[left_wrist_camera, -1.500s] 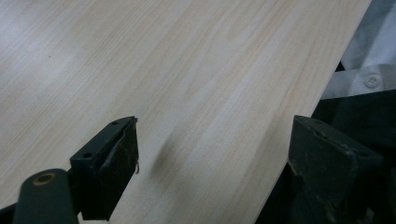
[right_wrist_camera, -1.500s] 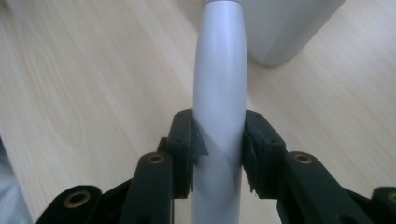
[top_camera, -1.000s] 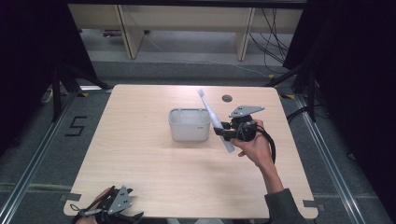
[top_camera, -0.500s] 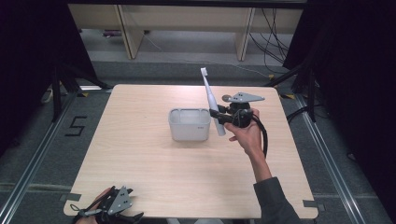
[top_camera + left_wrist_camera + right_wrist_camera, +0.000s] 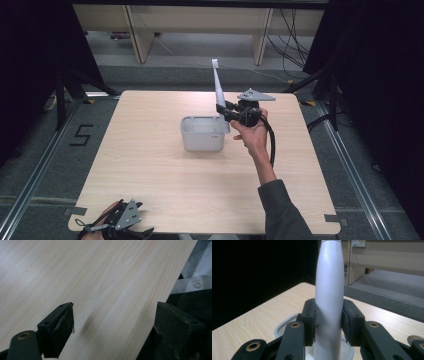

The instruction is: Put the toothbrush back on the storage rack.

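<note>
1. Nearest us, our left tool [image 5: 122, 222] rests at the pale woodgrain desk [image 5: 150, 165] edge, black jaws apart.
2. Farther, our right tool [image 5: 223, 111] clamps a smooth, tapered white handle [image 5: 218, 90] upright, beside the rounded grey tub [image 5: 202, 134].

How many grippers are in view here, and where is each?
2. The right gripper is above the table's far middle, clamping a white electric toothbrush upright beside the grey container. The left gripper sits at the table's near left edge, jaws open.

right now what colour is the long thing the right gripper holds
Pale grey-white; the long handle shows best in the right gripper view.
</note>
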{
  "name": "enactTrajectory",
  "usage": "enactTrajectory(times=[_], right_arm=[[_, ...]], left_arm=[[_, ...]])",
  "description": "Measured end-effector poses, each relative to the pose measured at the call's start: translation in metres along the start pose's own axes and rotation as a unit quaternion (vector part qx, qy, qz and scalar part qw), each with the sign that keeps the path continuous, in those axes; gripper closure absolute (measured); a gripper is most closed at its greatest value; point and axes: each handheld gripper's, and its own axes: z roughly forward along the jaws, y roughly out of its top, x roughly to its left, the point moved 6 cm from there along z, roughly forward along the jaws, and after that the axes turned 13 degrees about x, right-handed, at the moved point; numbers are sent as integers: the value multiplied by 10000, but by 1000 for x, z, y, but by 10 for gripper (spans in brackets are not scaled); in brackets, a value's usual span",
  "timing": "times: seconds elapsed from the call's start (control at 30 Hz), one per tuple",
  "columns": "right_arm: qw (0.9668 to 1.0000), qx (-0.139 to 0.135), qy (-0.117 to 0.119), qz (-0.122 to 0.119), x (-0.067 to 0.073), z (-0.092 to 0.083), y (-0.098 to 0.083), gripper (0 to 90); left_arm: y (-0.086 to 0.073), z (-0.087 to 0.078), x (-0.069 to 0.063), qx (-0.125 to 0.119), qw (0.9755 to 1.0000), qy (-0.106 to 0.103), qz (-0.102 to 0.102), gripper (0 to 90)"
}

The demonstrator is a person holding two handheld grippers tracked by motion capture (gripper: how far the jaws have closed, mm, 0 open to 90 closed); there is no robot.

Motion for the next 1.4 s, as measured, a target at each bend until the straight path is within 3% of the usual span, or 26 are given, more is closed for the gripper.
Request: enactTrajectory(times=[0.23,0.4,0.53,0.57,0.67,0.73,0.87,0.97,1.0,1.07,1.1,1.27,1.4], right_arm=[[9999,-109,-38,68,0,13,8,664],[9996,-118,-26,260,0,22,8,664],[9997,-170,-119,154,-2,29,8,664],[9997,-141,-171,138,-3,30,8,664],[9994,-179,-209,185,-6,33,8,664],[9992,-157,-172,311,-7,35,6,664],[9991,-183,-178,328,-9,38,3,663],[9990,-158,-166,391,-10,40,0,663],[9992,-157,-197,298,-12,42,-1,663],[9990,-153,-226,365,-12,43,-3,663],[9990,-156,-231,363,-13,44,-5,662],[9985,-181,-188,487,-15,46,-11,662],[9987,-152,-177,442,-15,48,-16,661]], left_arm=[[0,0,0,-4,10000,10,7,158],[-1,0,-1,23,10000,-5,-21,158],[-1,0,-2,29,10000,-40,-74,158],[-1,0,-1,39,10000,-23,20,158],[0,0,-1,17,10000,-31,-28,158],[0,0,-2,9,10000,-35,-12,158],[0,0,-2,21,10000,-65,-73,158],[-1,0,-2,53,10000,-35,28,158],[-1,1,-2,37,10000,-46,1,158],[-1,1,-2,40,9999,-71,-67,158],[0,0,-2,36,10000,-36,24,158],[-1,1,-2,49,10000,-52,4,157],[-1,1,-1,66,10000,-32,25,158]])
